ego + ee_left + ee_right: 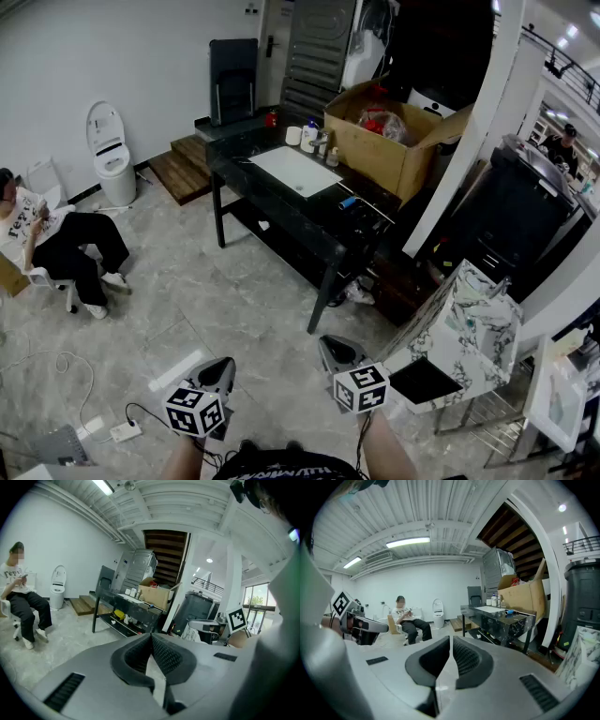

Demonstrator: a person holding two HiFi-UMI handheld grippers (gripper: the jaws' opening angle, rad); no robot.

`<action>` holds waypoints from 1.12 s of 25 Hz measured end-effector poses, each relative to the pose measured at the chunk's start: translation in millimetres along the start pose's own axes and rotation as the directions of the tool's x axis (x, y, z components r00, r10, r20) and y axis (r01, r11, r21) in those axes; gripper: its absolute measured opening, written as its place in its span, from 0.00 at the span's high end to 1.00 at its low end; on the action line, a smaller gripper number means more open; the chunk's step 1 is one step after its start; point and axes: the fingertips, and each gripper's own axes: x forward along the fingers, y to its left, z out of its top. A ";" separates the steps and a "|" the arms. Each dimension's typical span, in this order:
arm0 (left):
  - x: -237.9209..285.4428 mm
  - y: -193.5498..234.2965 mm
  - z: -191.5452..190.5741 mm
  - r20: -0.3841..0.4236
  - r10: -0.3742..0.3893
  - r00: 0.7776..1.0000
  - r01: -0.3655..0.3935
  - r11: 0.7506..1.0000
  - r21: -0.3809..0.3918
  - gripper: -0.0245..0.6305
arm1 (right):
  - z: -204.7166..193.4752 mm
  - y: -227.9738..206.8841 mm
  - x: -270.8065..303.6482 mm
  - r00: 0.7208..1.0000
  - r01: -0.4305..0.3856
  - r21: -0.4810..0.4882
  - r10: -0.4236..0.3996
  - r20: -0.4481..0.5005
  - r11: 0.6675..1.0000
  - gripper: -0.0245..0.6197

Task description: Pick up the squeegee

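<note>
Squeegee (356, 203) barely discernible on black table (234, 155)

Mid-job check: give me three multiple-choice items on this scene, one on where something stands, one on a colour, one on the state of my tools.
1. Where does the toilet stand in the head view?
A. By the white wall, left of the table
B. Under the table
C. On top of the table

2. What colour is the table?
A. White
B. Black
C. Red

3. How are the left tool and the right tool?
A. Both wide open
B. One open, one shut
C. Both shut, empty

Answers:
1 A: the toilet stands on the floor against the wall, apart from the table.
2 B: its top and legs are black.
3 C: each gripper view shows jaws together with nothing between them.
</note>
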 end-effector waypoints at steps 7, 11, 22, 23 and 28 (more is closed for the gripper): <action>-7.6 19.2 4.2 0.003 0.000 1.000 0.000 1.000 -0.006 0.93 | 8.2 17.5 12.2 1.000 -0.002 -0.001 0.002 0.011 1.000 0.88; -12.6 32.2 6.9 0.007 -0.004 1.000 0.004 1.000 -0.009 0.93 | 9.6 26.0 19.4 1.000 0.009 -0.004 -0.009 0.004 1.000 0.88; -31.2 83.2 -14.3 -0.030 -0.018 0.999 0.016 0.999 -0.046 0.93 | -7.1 59.8 44.0 0.998 0.066 0.000 -0.066 -0.002 0.998 0.88; -30.8 87.4 -14.6 -0.032 -0.013 0.999 0.012 0.999 -0.043 0.93 | -9.6 58.4 44.5 0.997 0.076 0.008 -0.076 -0.005 0.997 0.88; -18.2 106.5 -3.1 -0.031 -0.016 0.999 0.014 0.999 -0.049 0.93 | -7.9 39.5 58.1 0.993 0.121 0.056 -0.121 -0.008 0.991 0.88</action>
